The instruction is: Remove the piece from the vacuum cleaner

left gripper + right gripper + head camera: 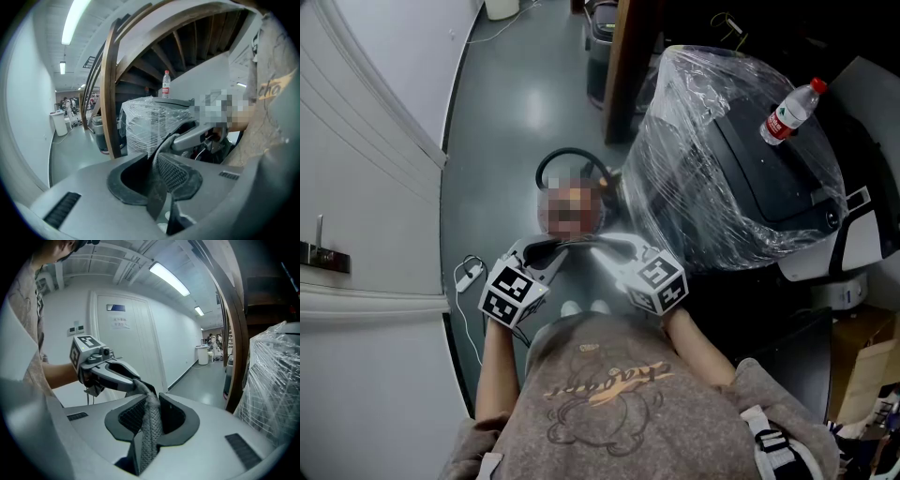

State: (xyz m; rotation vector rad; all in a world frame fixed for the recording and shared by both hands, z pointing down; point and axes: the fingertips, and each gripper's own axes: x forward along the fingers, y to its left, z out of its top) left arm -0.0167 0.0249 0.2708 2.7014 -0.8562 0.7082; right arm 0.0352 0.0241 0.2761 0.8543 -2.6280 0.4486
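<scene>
My left gripper [158,180] is pinching one end of the grey mesh piece [150,408], jaws pressing tight on the strip. My right gripper [148,427] is clamping the other end the same way. The piece is stretching between the two, up in the air before the person's shirt [609,394]. Beyond them, a black hose loop [567,159] is lying on the grey floor [506,122], beside a plastic-wrapped bulk [712,169] carrying a water bottle [790,111].
</scene>
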